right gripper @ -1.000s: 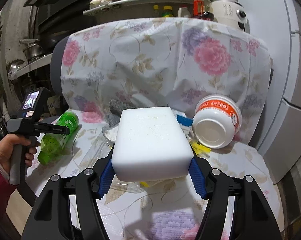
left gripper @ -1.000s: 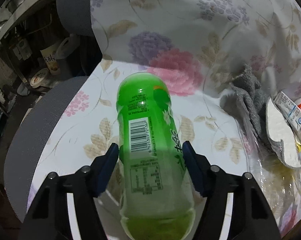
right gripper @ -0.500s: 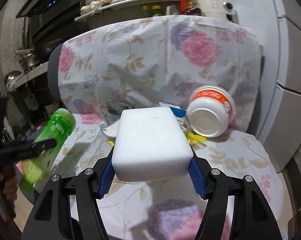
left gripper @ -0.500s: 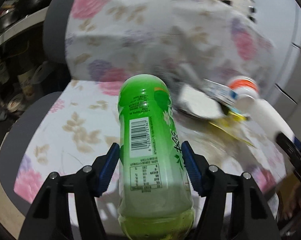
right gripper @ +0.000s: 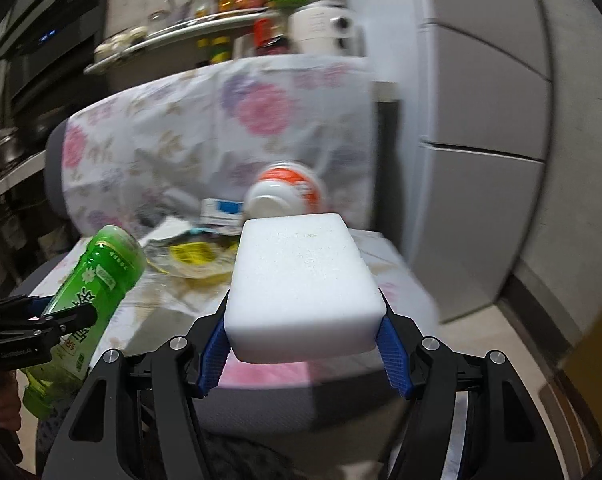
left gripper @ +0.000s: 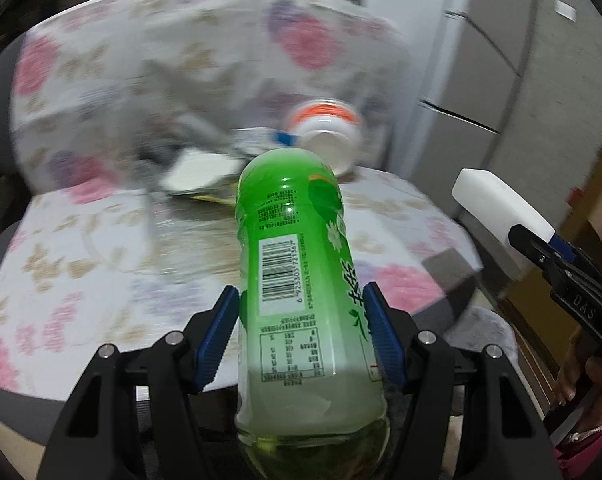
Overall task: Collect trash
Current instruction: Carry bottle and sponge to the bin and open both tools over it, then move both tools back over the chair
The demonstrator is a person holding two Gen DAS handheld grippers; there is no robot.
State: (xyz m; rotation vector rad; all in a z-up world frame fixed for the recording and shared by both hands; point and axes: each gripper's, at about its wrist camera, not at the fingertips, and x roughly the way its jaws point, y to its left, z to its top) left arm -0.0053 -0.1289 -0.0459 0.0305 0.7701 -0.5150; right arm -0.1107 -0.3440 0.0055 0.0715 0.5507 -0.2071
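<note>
My left gripper is shut on a green plastic bottle and holds it in the air, in front of the chair seat. The bottle also shows in the right wrist view. My right gripper is shut on a white foam block, also lifted off the seat; the block shows at the right of the left wrist view. On the flowered seat cover lie an orange-and-white paper bowl on its side, a yellow wrapper and a blue-and-white carton.
The chair back is draped in flowered cloth. A grey fridge stands to the right. A shelf with bottles and jars runs behind the chair. A grey cloth lies at the back of the seat.
Both grippers have pulled back and away from the chair, carrying the bottle and the foam block. The views have swung right; the seat edge and floor now show.
</note>
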